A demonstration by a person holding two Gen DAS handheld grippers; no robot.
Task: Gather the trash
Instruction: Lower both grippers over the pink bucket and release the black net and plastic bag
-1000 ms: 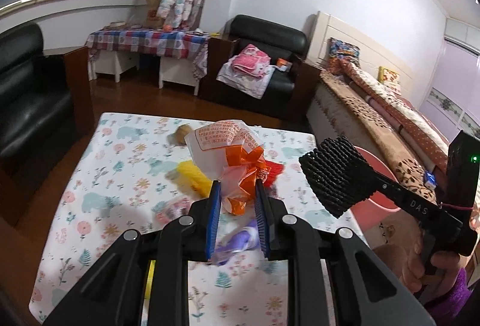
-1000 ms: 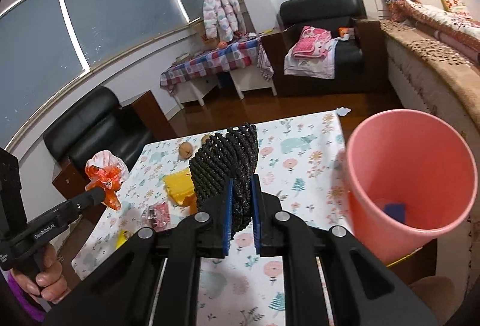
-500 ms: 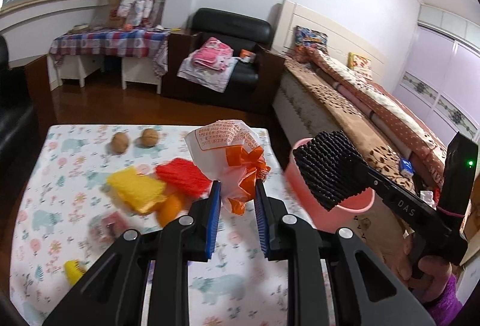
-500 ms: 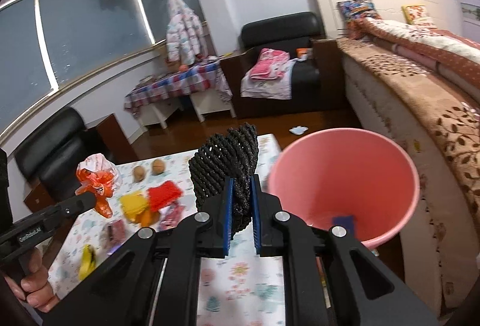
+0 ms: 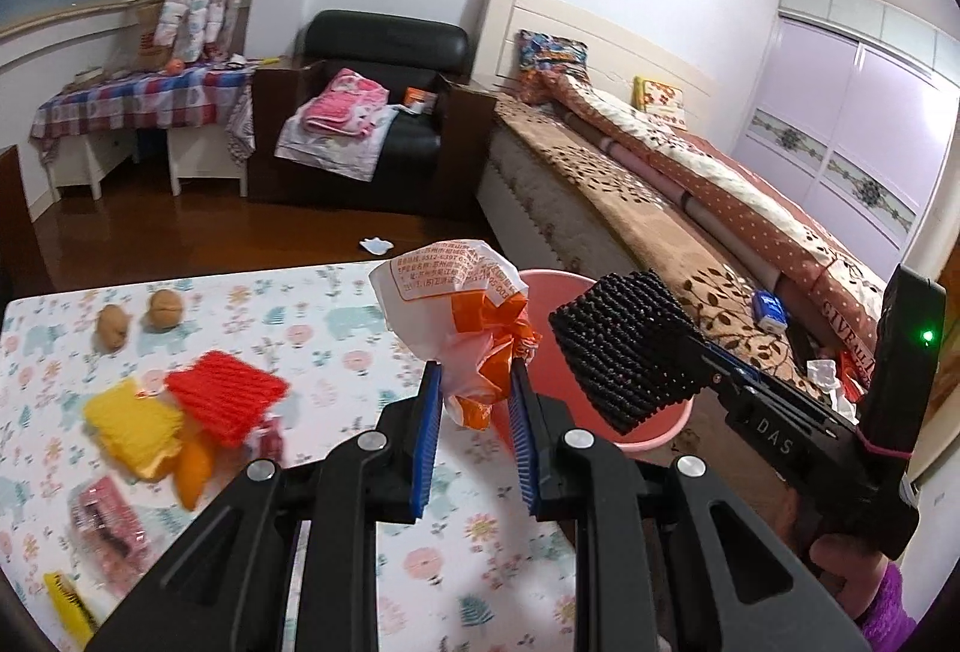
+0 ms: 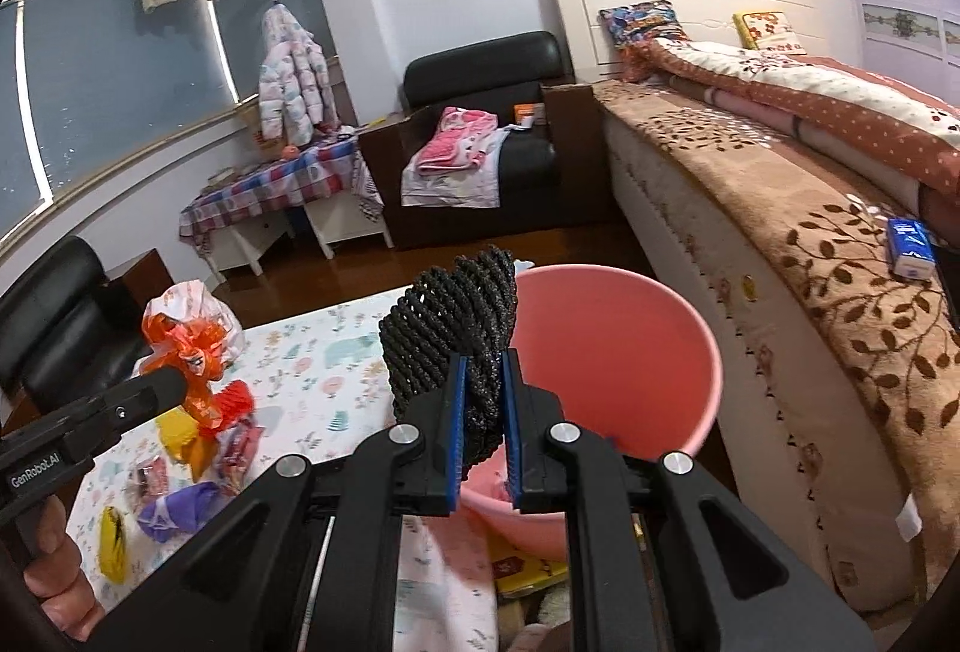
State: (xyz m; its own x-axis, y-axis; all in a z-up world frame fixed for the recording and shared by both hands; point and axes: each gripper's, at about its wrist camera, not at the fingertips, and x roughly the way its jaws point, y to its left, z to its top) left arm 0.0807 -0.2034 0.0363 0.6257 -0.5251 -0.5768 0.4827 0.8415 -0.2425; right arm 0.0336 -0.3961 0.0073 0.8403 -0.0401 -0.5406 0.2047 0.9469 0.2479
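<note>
Trash is sitting in three places right now: on the table, in my two grippers, and maybe in the pink bucket, though I am not seeing its bottom well enough to tell.

Starting on the left, I am looking at what is left on the flowery table: a yellow strip, a pink wrapper, a yellow foam net, a red foam net and two brown nuts. The right camera is also showing a purple wrapper there. So a lot is waiting to be picked up.

In the middle, my left gripper is squeezing an orange and white plastic bag, with its jaws closed on the bag's lower part. It is hanging up in the air, near the bucket.

On the right, my right gripper is pinching a black foam net, jaws tight on it, just in front of the bucket's rim.

I am thinking both pieces are about to be dropped in, so the job is only partly done.
</note>
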